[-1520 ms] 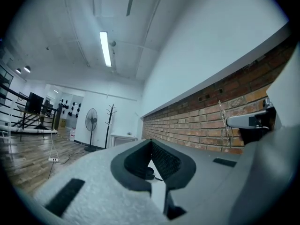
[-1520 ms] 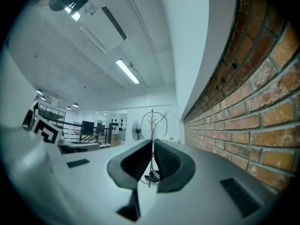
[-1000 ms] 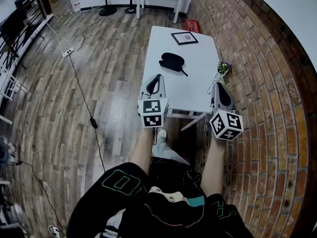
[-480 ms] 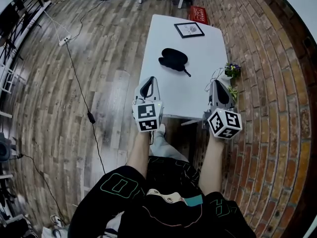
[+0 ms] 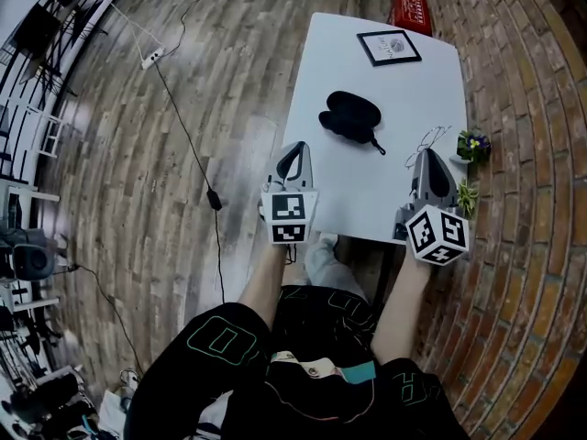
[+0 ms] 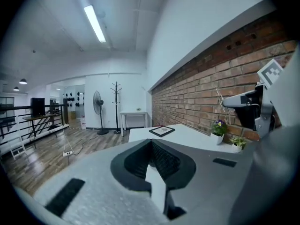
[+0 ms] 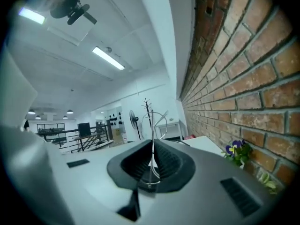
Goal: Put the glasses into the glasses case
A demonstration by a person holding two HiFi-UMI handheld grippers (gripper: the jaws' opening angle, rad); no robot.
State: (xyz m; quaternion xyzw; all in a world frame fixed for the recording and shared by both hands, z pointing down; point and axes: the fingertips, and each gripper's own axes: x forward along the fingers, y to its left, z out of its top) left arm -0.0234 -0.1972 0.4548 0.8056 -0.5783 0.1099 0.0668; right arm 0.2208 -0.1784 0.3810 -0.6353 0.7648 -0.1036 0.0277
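A black glasses case (image 5: 350, 115) lies in the middle of the white table (image 5: 404, 90). My right gripper (image 5: 429, 157) hovers over the table's near right part, shut on thin wire glasses (image 5: 433, 137). In the right gripper view the glasses (image 7: 152, 172) stand upright, pinched between the jaws of the right gripper (image 7: 152, 144). My left gripper (image 5: 293, 152) is at the table's near left edge, jaws together with nothing in them. In its own view the left gripper (image 6: 151, 141) looks down the table, and the right gripper (image 6: 248, 109) shows at right.
A framed picture (image 5: 389, 47) lies at the table's far end. Two small potted plants (image 5: 473, 142) (image 5: 466, 193) sit on the right edge by the brick wall. A red box (image 5: 410, 9) is on the floor beyond. A cable (image 5: 188, 136) runs over the wooden floor at left.
The head view has swung, so the table sits higher and to the right. Both grippers stay near its front edge, and the right one still holds the glasses.
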